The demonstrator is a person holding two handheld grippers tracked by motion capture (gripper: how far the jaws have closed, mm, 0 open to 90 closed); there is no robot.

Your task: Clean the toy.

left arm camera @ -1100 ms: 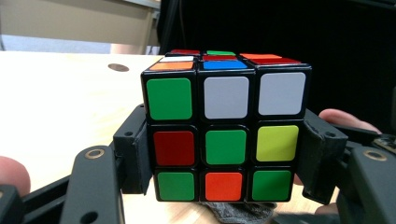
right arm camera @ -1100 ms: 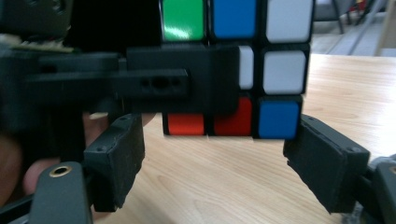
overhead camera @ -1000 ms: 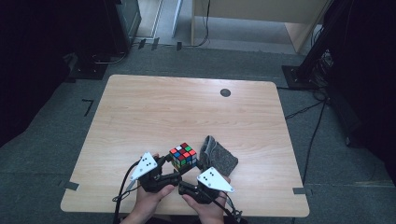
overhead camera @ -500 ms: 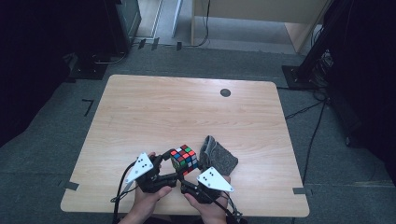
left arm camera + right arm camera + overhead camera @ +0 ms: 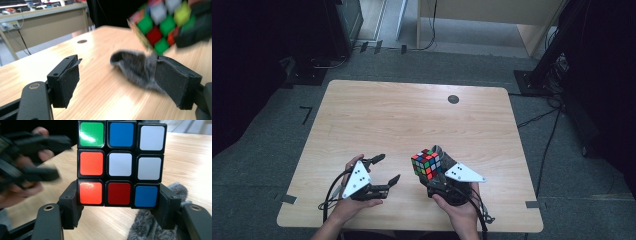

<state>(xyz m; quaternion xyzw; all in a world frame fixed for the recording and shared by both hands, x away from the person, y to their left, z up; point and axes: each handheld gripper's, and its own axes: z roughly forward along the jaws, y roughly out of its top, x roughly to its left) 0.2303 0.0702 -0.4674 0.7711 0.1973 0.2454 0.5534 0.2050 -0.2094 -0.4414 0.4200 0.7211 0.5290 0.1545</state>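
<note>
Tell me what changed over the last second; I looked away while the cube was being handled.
The left tongs let go of the cube: their jaws have just been opening, nothing between them, and they drew away to the left. The right tongs kept their grip on its bottom layer and carried it slightly right and up. The grey cloth and the table stayed as they were.

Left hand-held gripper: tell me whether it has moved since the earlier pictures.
Yes. In the high view the left hand-held gripper has drawn away leftward from the cube, toward the table's left edge, jaws just opening with nothing between them.
</note>
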